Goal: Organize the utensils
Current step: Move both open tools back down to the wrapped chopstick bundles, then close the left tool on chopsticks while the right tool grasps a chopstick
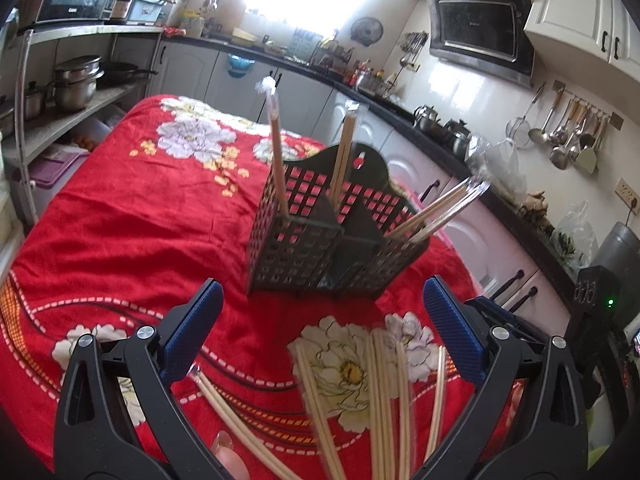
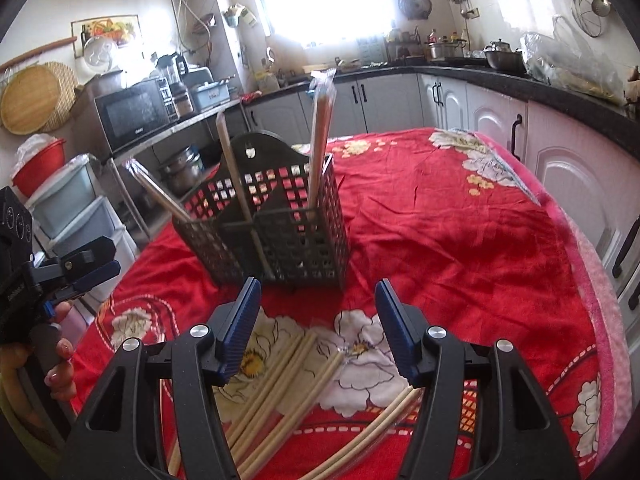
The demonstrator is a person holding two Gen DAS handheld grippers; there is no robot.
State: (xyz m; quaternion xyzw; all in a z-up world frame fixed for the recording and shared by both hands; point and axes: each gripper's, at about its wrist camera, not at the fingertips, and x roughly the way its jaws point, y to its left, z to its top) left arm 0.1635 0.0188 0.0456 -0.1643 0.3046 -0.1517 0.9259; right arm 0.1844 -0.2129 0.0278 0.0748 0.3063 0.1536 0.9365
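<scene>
both grippers hang over the loose chopsticks (image 2: 296, 384) on the red floral cloth (image 2: 460, 240) covering the tabletop, the black utensil caddy (image 2: 276, 236) just beyond with wrapped pairs already standing in its compartments. left gripper (image 1: 322, 334) jaws spread wide, nothing between the pads; right gripper (image 2: 318, 330) jaws also spread and empty.

risks: the sticks lie fanned and overlapping, so a pinch could catch several or roll one away on the soft cloth. the cloth is wrinkled (may bunch under a low fingertip). the caddy looks light; one bundle leans far out over its rim (image 1: 440, 204), and a bump on insertion could tip it or knock it out. both grippers aim at the same pile, so they could clash.

views: the right wrist shows the person's hand (image 2: 56, 360) on the left gripper's handle and a curved stick by its right finger; the left wrist shows the outward-leaning bundle more clearly and a pale spoon-like thing at the bottom edge (image 1: 224, 446), cut off.
</scene>
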